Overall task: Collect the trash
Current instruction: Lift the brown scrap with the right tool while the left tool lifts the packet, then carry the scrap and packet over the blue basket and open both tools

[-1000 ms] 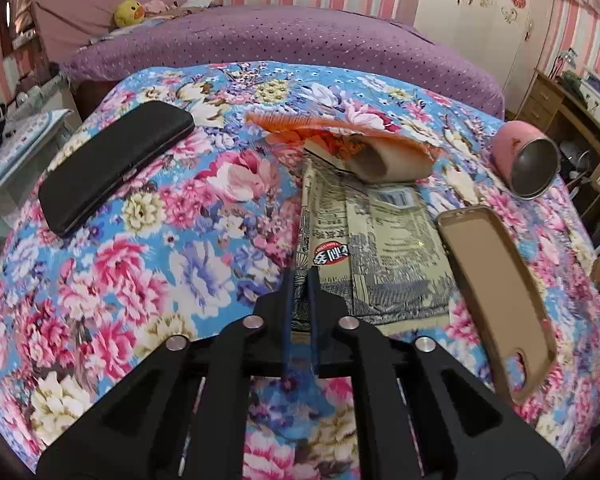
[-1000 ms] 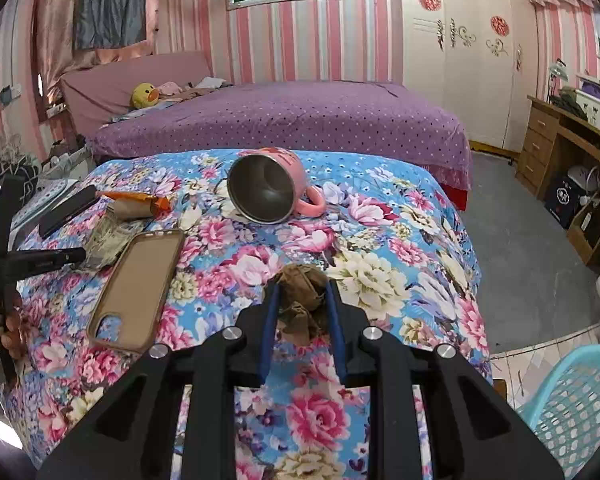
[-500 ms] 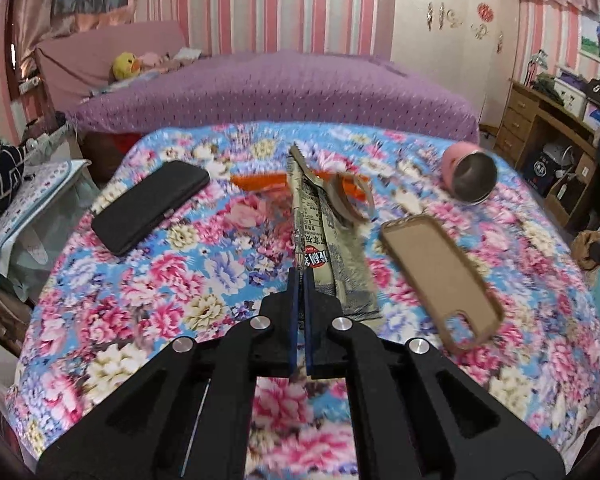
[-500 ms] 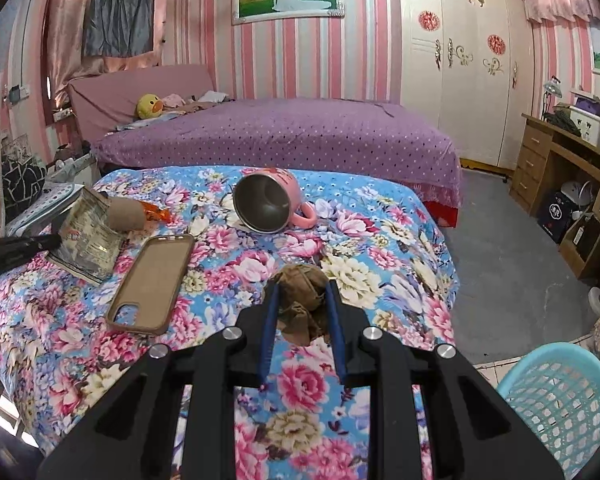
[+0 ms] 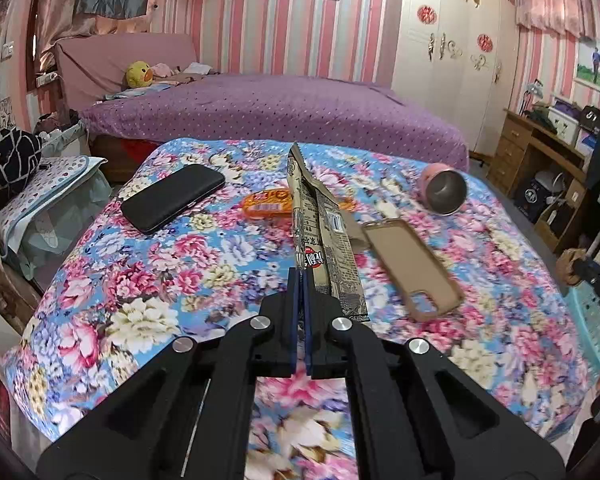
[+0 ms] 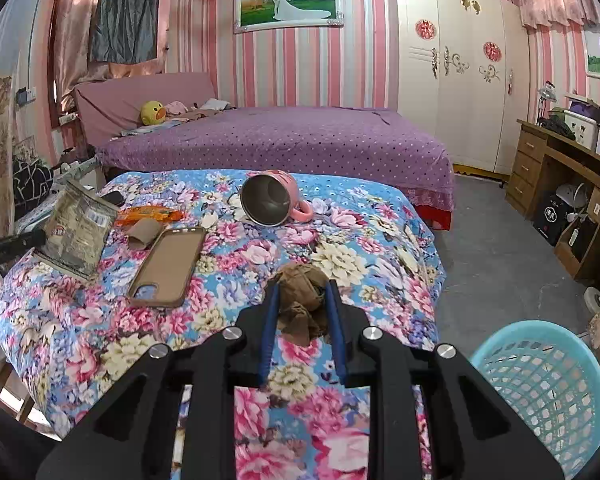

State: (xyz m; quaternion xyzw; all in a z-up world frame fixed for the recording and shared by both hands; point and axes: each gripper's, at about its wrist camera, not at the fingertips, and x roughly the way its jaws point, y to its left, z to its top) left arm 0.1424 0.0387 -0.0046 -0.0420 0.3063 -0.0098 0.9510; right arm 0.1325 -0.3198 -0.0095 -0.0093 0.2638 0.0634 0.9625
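My left gripper (image 5: pixel 301 276) is shut on a beige printed snack wrapper (image 5: pixel 320 236) and holds it edge-up above the floral tablecloth (image 5: pixel 160 280); the wrapper also shows in the right wrist view (image 6: pixel 78 232). My right gripper (image 6: pixel 302 292) is shut on a crumpled brown wad (image 6: pixel 302 300), held above the table's near edge. An orange snack packet (image 5: pixel 266 204) and a cardboard tube (image 6: pixel 142 232) lie on the cloth. A light blue mesh basket (image 6: pixel 540 392) stands on the floor at the lower right.
On the cloth lie a black phone (image 5: pixel 172 196), a tan phone case (image 5: pixel 412 268) and a tipped pink mug (image 6: pixel 274 204). A purple bed (image 6: pixel 300 140) is behind the table. A wooden desk (image 6: pixel 560 176) stands at the right.
My left gripper has lifted the wrapper off the cloth and pulled back, uncovering the tube and orange packet. My right gripper has drawn back with the brown wad; the basket has come into view.
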